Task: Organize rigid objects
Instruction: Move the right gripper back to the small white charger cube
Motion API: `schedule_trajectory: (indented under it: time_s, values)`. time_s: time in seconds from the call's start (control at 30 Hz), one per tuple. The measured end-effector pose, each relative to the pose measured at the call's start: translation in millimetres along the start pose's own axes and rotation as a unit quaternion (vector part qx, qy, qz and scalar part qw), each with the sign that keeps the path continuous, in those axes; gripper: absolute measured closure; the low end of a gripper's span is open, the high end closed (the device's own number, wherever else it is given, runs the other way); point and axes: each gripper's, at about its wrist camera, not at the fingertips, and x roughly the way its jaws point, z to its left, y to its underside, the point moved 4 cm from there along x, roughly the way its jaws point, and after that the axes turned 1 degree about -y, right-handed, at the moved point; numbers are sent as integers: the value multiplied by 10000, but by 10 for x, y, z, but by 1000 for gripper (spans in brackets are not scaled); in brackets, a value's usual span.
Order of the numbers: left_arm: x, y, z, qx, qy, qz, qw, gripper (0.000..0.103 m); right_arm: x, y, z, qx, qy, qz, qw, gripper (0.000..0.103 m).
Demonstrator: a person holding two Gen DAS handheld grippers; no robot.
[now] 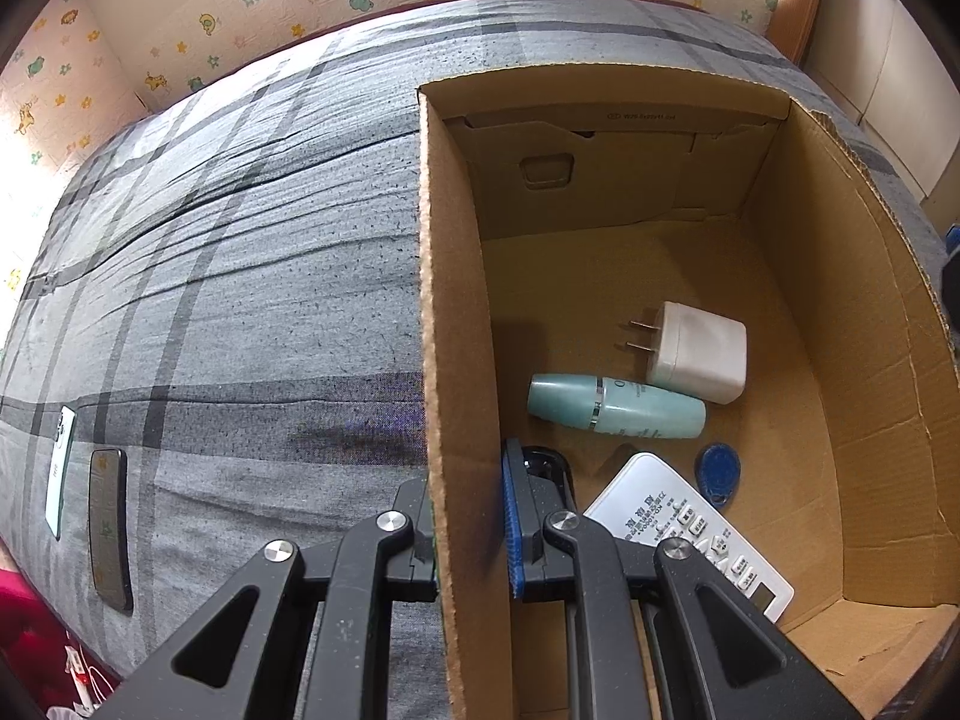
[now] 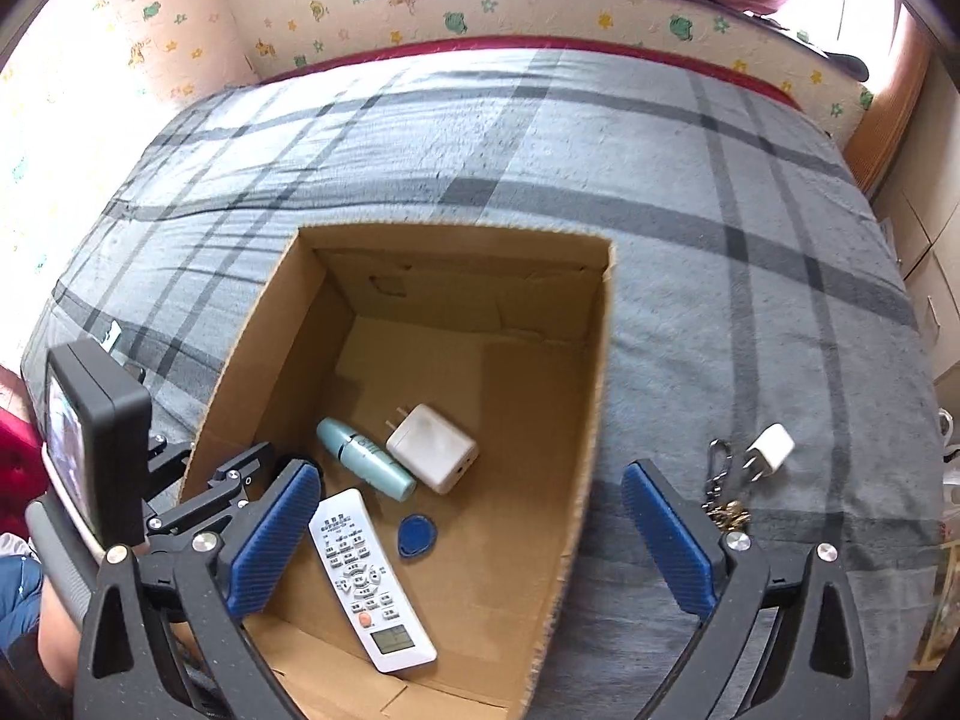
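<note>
The left gripper (image 1: pixel 471 516), seen from its own wrist camera, is clenched on the left side wall of the open brown cardboard box (image 1: pixel 456 300), one finger outside the wall and the blue-padded finger (image 1: pixel 511 522) inside it; the box stands on a bed covered with a grey plaid blanket (image 1: pixel 240 276); on the box floor lie a white square wall charger with two metal prongs (image 1: pixel 699 351), a pale teal cylindrical bottle (image 1: pixel 618 407) on its side touching the charger, a blue oval key fob (image 1: pixel 718 474) and a white remote control with rows of buttons (image 1: pixel 690 534) partly hidden behind the gripper; out on the blanket at far left lie a white phone-like slab (image 1: pixel 60 471) and, just beside it, a dark slim remote (image 1: pixel 110 537). From the right wrist camera, the right gripper (image 2: pixel 471 534) hangs released above the box, its blue ribbed pads (image 2: pixel 276 531) spread wide with nothing between them, having just been opening; below it the same box (image 2: pixel 591 396) holds the white remote (image 2: pixel 369 579), the blue fob (image 2: pixel 415 534), the teal bottle (image 2: pixel 366 459) and the large white charger (image 2: pixel 433 447); outside the box, on the blanket (image 2: pixel 690 192) to the right, lie a small white plug adapter (image 2: pixel 771 450) and a metal key clip with a chain (image 2: pixel 723 489) just beside it; at the left edge the left gripper (image 2: pixel 198 480), with its black camera block, clamps the box wall.
</note>
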Motion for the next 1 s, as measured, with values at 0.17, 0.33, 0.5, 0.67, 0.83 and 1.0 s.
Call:
schedule_trajectory:
  time_s: [0.17, 0.33, 0.5, 0.67, 0.83, 1.0]
  values:
    - [12, -3, 2, -9, 10, 19, 10000, 88, -164, -73, -189, 25, 149, -141, 9998, 0]
    - [15, -9, -2, 15, -15, 21, 10000, 88, -224, -133, -491, 126, 419, -192, 9989, 0]
    - [19, -8, -11, 15, -24, 22, 10000, 88, -203, -147, -856, 315, 647, -153, 9973, 0]
    - [16, -5, -17, 20, -33, 20, 10000, 88, -86, -110, -1247, 561, 886, -51, 9945, 0]
    - [11, -5, -38, 36, -61, 17, 10000, 88, 86, -57, -1584, 784, 1034, 120, 9915, 0]
    - [5, -10, -66, 57, -85, 20, 9999, 88, 271, 10, -1809, 925, 1127, 300, 9889, 0]
